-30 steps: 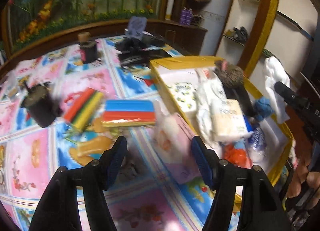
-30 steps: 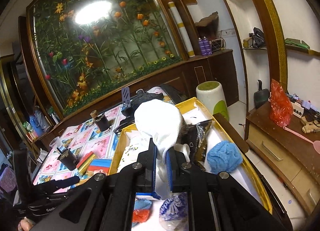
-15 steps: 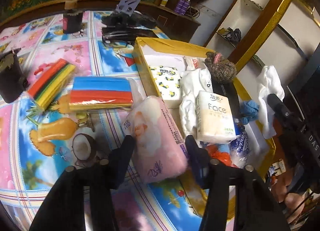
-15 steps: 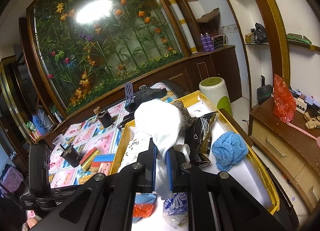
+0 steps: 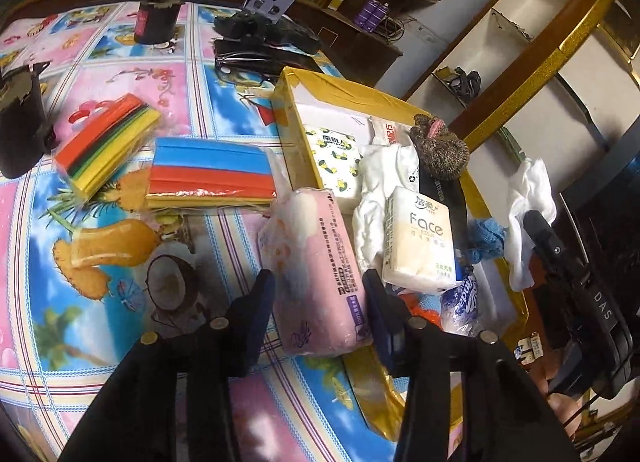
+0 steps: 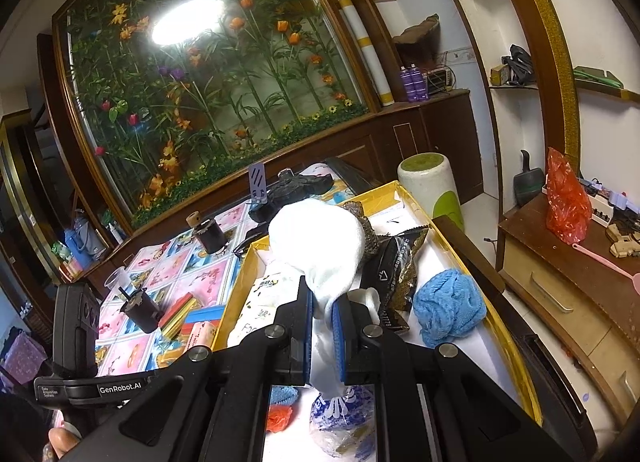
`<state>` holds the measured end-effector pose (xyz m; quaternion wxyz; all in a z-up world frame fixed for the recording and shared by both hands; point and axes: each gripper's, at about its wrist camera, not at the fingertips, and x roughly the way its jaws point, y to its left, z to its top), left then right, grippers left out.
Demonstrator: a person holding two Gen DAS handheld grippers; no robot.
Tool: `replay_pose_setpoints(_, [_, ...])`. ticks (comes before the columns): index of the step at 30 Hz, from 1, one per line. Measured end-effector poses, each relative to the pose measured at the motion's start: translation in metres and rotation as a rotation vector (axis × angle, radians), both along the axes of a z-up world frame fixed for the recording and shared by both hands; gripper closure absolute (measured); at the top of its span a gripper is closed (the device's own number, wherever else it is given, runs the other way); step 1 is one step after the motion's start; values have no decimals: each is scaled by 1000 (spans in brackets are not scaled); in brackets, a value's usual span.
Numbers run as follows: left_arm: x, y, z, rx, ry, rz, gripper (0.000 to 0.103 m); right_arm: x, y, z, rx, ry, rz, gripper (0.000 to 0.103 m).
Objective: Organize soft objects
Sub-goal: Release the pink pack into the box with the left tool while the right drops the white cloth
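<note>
L gripper [image 5: 318,304], jaws narrowed from a sec ago, now squeezes the pink tissue pack [image 5: 316,266] lying beside the yellow tray [image 5: 286,110], pick-up likely next, while R gripper [image 6: 322,326] stays clamped on white cloth [image 6: 320,240] above tray.

We're in a lived-in home, a sitting room by the look of it: ahead of the right gripper [image 6: 322,326] a big glass panel of painted flowers [image 6: 208,94] in dark wood, arched wall shelves [image 6: 516,82] of clutter to its right, and a cartoon-print cloth [image 5: 120,254] covering the counter.
</note>
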<state>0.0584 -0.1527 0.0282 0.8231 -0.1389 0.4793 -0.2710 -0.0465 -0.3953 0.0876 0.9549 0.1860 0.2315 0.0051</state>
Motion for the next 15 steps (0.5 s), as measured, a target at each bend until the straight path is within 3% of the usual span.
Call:
replay_pose_setpoints(6, [5,12,-3,-44,38,30,44,-3,0,0,2,-5,10,93])
replay_pose_setpoints(11, [4,15,1,-14,9,51,43,-7,9,0,-5,-12,49,93])
replay_pose_setpoints(15, [9,27,-1,-45,34,79,43,-9,18,0,-10,-13,70,93])
